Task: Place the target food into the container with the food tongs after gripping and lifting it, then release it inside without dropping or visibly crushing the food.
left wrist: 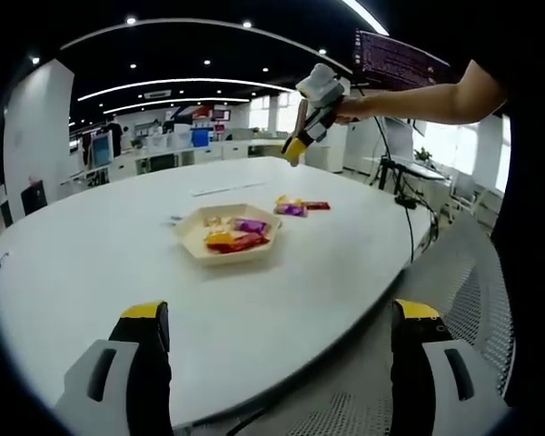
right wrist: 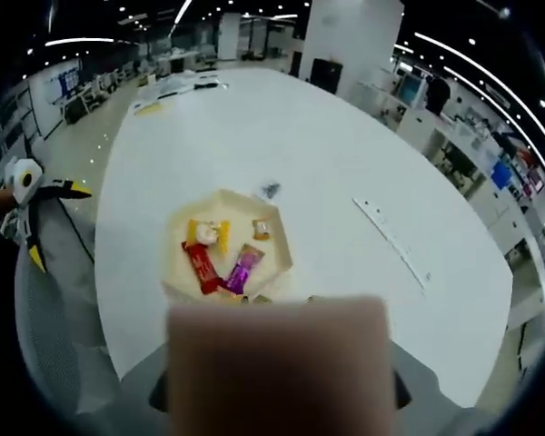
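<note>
A pale hexagonal tray (left wrist: 191,242) (right wrist: 282,241) on the white table holds wrapped snacks, among them a red one (right wrist: 201,266) and a purple one (left wrist: 252,224) (right wrist: 243,268). Two more wrapped snacks (left wrist: 299,207) lie on the table just beyond the tray. My left gripper (left wrist: 280,318) (right wrist: 59,225) is wide open with nothing in it, near the table's edge. A hand holds my right gripper (left wrist: 295,148) high above the table's far side. In the right gripper view a blurred pinkish-beige block (right wrist: 277,363) sits between its jaws, hiding the tips.
A thin strip (right wrist: 391,241) (left wrist: 222,189) and a small dark item (right wrist: 271,189) lie on the table (left wrist: 91,263). A mesh chair (left wrist: 477,309) stands at the table's near edge, and a black cable (left wrist: 409,227) hangs off it. Office desks stand behind.
</note>
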A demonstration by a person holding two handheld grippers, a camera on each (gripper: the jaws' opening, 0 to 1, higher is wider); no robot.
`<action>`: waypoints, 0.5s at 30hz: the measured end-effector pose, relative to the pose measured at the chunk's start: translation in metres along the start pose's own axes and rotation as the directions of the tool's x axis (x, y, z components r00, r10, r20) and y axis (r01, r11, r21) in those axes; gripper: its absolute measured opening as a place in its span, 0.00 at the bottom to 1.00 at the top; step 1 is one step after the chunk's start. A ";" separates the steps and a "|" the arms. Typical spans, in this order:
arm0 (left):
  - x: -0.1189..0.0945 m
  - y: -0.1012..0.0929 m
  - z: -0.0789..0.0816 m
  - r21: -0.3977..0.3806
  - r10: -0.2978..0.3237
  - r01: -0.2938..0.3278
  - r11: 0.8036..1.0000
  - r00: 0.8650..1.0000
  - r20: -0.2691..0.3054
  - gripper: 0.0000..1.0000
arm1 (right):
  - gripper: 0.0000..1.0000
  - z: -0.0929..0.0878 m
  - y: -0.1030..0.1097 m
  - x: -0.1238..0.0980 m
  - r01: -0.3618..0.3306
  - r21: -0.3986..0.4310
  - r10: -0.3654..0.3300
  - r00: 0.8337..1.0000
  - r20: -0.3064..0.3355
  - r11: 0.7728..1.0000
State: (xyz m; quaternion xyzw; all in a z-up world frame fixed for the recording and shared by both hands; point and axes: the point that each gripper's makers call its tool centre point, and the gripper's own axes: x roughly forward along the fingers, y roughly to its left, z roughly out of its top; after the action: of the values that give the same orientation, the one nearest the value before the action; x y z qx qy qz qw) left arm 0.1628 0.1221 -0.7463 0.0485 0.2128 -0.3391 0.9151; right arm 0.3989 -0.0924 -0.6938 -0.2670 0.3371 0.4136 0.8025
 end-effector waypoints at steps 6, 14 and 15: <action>0.000 -0.001 -0.001 0.000 -0.002 0.002 1.000 1.000 -0.005 0.99 | 0.26 -0.010 -0.003 -0.004 0.010 0.025 -0.010 1.000 -0.010 1.000; 0.001 -0.001 -0.002 0.001 -0.002 0.002 1.000 1.000 -0.012 0.99 | 0.26 -0.020 -0.003 -0.006 0.015 0.043 -0.014 1.000 -0.021 0.999; 0.001 -0.001 -0.002 0.001 -0.002 0.002 1.000 1.000 -0.013 0.99 | 0.26 -0.022 -0.003 -0.006 0.015 0.045 -0.014 1.000 -0.021 0.999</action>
State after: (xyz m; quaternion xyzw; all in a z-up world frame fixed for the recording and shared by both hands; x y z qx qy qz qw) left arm 0.1619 0.1219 -0.7488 0.0508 0.2185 -0.3397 0.9134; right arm 0.3917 -0.1123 -0.7021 -0.2555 0.3526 0.3971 0.8079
